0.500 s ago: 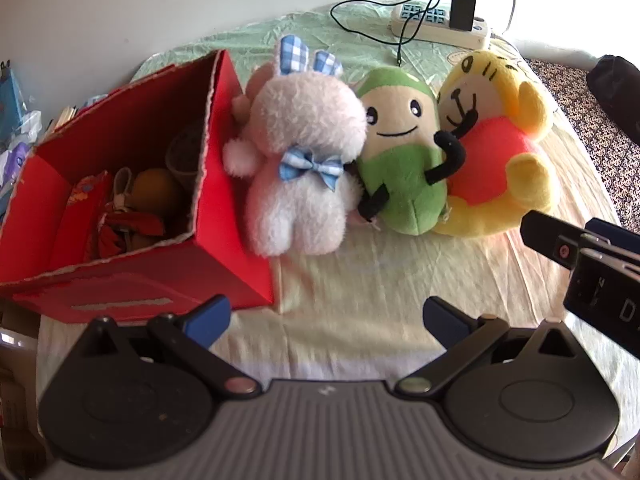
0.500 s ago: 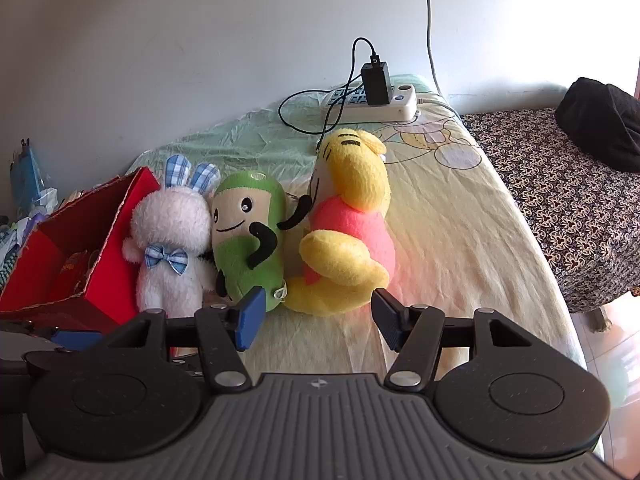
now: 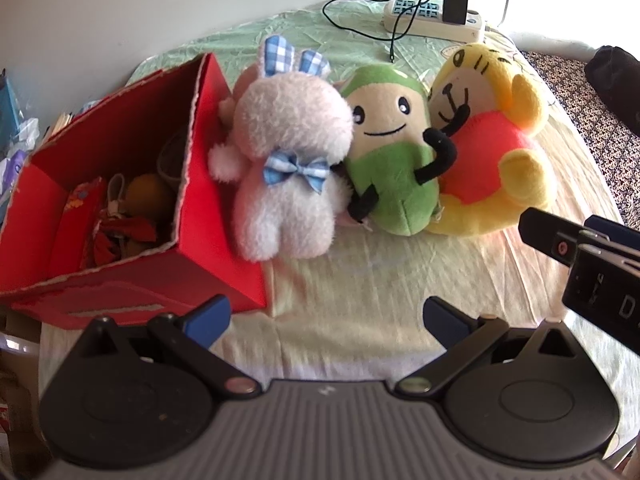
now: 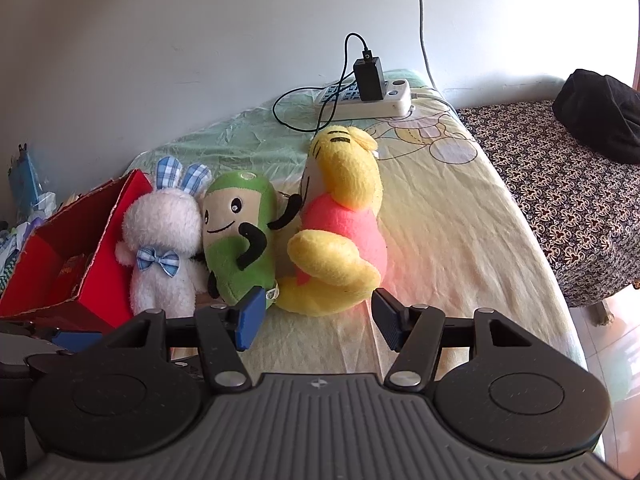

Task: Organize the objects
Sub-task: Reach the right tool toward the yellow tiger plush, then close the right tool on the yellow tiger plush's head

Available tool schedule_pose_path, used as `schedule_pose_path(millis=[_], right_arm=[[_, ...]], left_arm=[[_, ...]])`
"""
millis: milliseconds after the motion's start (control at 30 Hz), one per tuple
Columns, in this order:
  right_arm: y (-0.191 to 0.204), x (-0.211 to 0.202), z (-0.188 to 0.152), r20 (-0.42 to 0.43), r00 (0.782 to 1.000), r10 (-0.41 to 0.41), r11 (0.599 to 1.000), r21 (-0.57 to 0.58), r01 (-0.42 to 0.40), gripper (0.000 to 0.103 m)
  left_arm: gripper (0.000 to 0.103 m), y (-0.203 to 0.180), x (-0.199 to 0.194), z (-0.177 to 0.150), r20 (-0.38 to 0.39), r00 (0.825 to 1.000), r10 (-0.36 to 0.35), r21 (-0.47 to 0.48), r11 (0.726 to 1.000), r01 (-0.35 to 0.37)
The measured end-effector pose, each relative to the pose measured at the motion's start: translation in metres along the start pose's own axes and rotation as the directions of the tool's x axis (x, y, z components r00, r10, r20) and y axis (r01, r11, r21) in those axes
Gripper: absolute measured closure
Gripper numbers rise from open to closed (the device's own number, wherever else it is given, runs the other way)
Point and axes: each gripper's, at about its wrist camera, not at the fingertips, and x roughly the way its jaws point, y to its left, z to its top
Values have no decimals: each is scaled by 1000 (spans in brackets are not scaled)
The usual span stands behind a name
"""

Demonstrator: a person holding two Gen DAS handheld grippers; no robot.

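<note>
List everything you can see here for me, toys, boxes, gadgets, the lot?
Fluffy white rabbit plush with blue checked ears: one, against the box's right side.
Green smiling plush: one, middle of the toy row.
Yellow plush in a pink top: one, right end.
Red cardboard box: one, open, left, holding small items.
White power strip with black charger: one, by the wall.
Black bundle: one, on the patterned cloth, far right.
Left gripper: open, empty.
Right gripper: open, empty.

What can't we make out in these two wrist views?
- Red box contents: left wrist view shows a jumble, the near wall hides the bottom; right wrist view shows almost nothing inside.
- Small pink thing behind white bunny: mostly hidden.
- Yellow plush face: turned away in right wrist view.
</note>
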Motion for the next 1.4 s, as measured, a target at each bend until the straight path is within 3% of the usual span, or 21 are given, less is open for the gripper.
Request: schedule_pose_path(millis=[167, 333, 500, 567, 700, 900, 1033, 1167, 1267, 1400], right_arm=[[-11, -4, 5, 36, 999, 23, 999, 41, -24, 42], [-30, -11, 17, 113, 992, 58, 991, 115, -70, 42], [-58, 6, 32, 78, 989, 123, 968, 210, -137, 42], [-71, 18, 37, 45, 983, 177, 946, 268, -183, 43], [-88, 47, 48, -1, 951, 310, 890, 353, -289, 44], [-92, 80, 51, -76, 934, 349, 887, 348, -303, 44], [-98, 98, 51, -104, 925, 365, 875, 378, -303, 45], [-110, 111, 48, -97, 914, 395, 843, 434, -318, 60], [-113, 105, 47, -84, 911, 403, 838, 433, -331, 67], [-118, 88, 44, -74, 918, 389, 847, 422, -324, 69]], left_arm=[[1, 0, 0, 5, 8, 999, -47, 2, 999, 46], [1, 0, -9, 15, 62, 983, -172, 15, 985, 171], [1, -9, -16, 30, 106, 931, -350, 53, 937, 346], [1, -17, -16, 35, 121, 917, -380, 92, 924, 371], [1, -32, -7, 45, 121, 881, -457, 139, 887, 441], [13, -47, 11, 59, 108, 833, -543, 155, 837, 526], [21, -56, 26, 67, 73, 827, -557, 169, 825, 540], [29, -62, 46, 73, 29, 831, -555, 158, 824, 545], [34, -62, 51, 74, 20, 828, -560, 158, 820, 551], [34, -66, 41, 70, 25, 816, -577, 190, 804, 563]])
